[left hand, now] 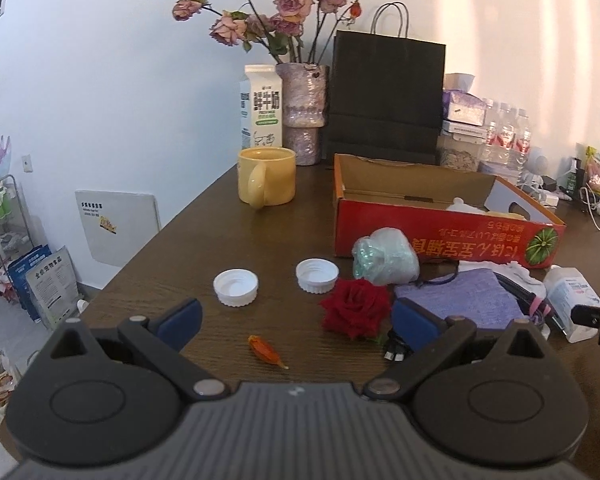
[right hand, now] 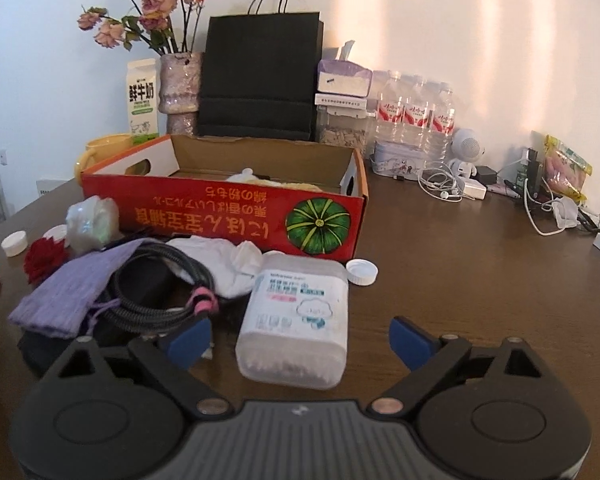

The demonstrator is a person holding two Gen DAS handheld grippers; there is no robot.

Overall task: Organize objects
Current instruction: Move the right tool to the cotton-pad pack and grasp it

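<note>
Both tools gaped empty: left tool (left hand: 296, 320) over tabletop (left hand: 204, 220), red rose (left hand: 356, 308) at 1 o'clock; right tool (right hand: 300, 338) faced the plastic tub (right hand: 296, 320).

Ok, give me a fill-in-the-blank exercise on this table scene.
1. The mug beside the milk carton is ____ in colour.
2. The red box has a green ____ printed on it.
3. Both the left gripper and the right gripper are ____.
4. The red rose lies on the ____.

Missing words: yellow; pumpkin; open; table
</note>
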